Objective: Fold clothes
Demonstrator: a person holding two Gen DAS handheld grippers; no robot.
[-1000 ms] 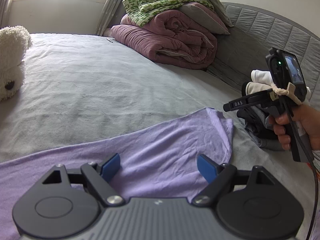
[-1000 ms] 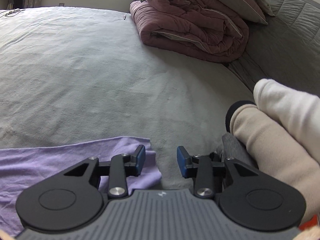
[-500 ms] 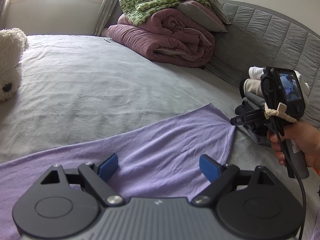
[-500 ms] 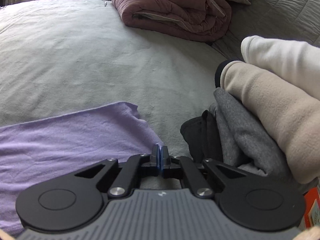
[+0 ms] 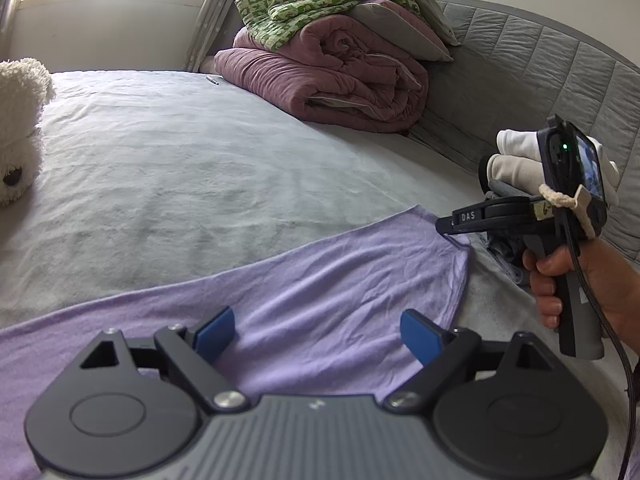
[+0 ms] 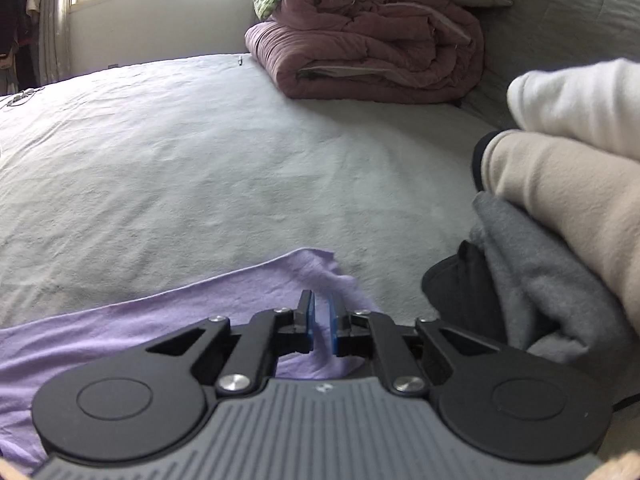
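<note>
Purple cloth spread flat on grey bed. Left gripper wide open over it, nothing held. Right gripper pinched nearly closed on cloth's far corner, beside stacked clothes.

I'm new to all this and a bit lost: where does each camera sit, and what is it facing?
Left wrist: rides the left gripper, facing across the bed; its open fingers hover over the lilac garment; the hand holding the right gripper shows.
Right wrist: rides the right gripper, fingers closed on the garment's corner, folded clothes beside.
Shared: garment, bed, maroon quilt.
</note>
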